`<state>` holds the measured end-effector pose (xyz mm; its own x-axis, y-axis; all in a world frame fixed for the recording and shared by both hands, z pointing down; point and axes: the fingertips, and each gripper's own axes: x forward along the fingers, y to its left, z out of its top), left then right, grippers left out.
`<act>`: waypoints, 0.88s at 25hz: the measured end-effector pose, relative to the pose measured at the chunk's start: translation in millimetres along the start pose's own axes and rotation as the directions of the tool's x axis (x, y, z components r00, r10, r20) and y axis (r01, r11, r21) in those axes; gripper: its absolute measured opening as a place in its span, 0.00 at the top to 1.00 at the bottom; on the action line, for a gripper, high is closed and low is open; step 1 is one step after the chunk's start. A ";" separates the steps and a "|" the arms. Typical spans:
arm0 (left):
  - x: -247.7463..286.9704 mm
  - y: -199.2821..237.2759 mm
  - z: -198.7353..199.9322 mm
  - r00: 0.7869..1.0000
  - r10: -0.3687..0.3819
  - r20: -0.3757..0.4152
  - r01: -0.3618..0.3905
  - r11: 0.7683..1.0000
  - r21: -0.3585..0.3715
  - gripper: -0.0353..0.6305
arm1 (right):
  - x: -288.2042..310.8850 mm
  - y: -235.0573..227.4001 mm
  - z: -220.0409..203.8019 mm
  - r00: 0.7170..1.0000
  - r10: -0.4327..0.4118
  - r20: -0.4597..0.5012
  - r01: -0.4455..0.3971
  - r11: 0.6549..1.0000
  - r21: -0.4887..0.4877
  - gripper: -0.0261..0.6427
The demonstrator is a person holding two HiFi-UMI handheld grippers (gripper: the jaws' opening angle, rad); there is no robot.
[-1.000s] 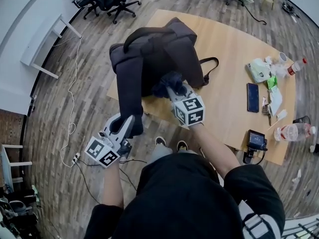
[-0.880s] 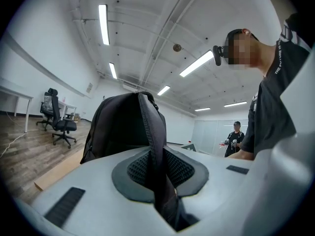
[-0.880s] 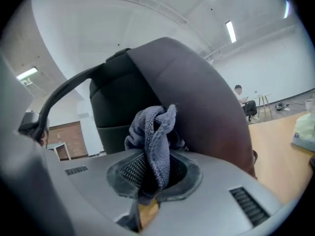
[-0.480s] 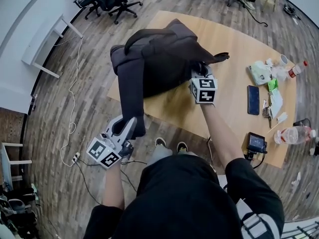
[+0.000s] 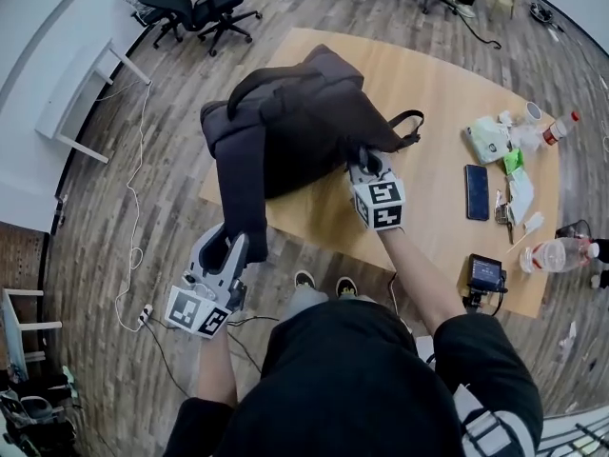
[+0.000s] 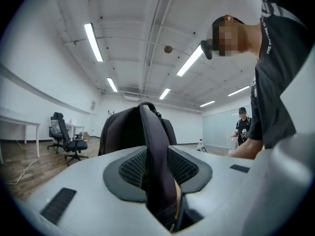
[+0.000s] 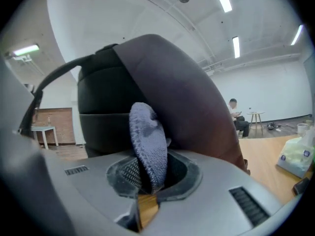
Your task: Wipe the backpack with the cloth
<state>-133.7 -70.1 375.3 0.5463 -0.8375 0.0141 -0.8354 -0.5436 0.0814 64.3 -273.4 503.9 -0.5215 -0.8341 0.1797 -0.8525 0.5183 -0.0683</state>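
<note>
A dark grey backpack (image 5: 295,112) stands on the wooden table (image 5: 447,93), with one padded shoulder strap (image 5: 243,193) hanging over the near edge. My left gripper (image 5: 233,248) is at the strap's lower end. The strap (image 6: 155,146) runs between its pads, and the jaws have just been opening and now sit loosely round it. My right gripper (image 5: 366,162) is shut on a blue-grey cloth (image 7: 147,141) and holds it against the backpack's (image 7: 187,92) lower right side. In the head view the cloth is hidden behind the gripper.
On the table's right side lie a phone (image 5: 477,191), a plastic bag (image 5: 490,139), two bottles (image 5: 557,253) (image 5: 559,129) and a small black device (image 5: 486,272). Office chairs (image 5: 195,3) and a white desk (image 5: 81,89) stand on the floor at the left. A person sits far off (image 7: 235,114).
My right gripper has carried the cloth from the backpack's front lower edge to the right along its side. The backpack has shifted a little. The left gripper stays at the strap.
</note>
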 end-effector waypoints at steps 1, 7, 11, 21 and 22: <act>-1.1 2.1 9.0 0.999 0.024 0.025 -0.025 0.999 0.023 0.76 | -9.2 15.1 -4.1 0.999 0.043 -0.001 -0.043 0.999 -0.007 0.89; 26.9 -25.2 58.7 0.992 0.009 0.123 -0.028 0.989 0.148 0.76 | -82.7 84.0 2.3 0.964 0.254 0.079 -0.250 0.966 -0.061 0.89; 94.8 -55.1 25.1 0.993 -0.106 0.043 0.107 0.994 -0.022 0.76 | -137.6 70.3 29.2 0.959 0.216 0.181 -0.213 0.976 -0.036 0.89; 245.9 -94.3 -25.8 0.981 -0.182 -0.062 0.172 0.974 -0.148 0.72 | -232.4 1.9 48.7 0.974 -0.013 0.224 0.015 1.000 -0.006 0.89; 251.9 -97.0 -22.6 0.982 -0.182 -0.052 0.171 0.972 -0.160 0.73 | -236.6 -0.9 51.3 0.974 -0.029 0.226 0.029 1.000 0.001 0.89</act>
<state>86.4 -227.1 393.4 0.6914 -0.7207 0.0504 -0.7087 -0.6629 0.2414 186.6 -86.2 411.1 -0.4915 -0.8697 -0.0447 -0.8674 0.4935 -0.0636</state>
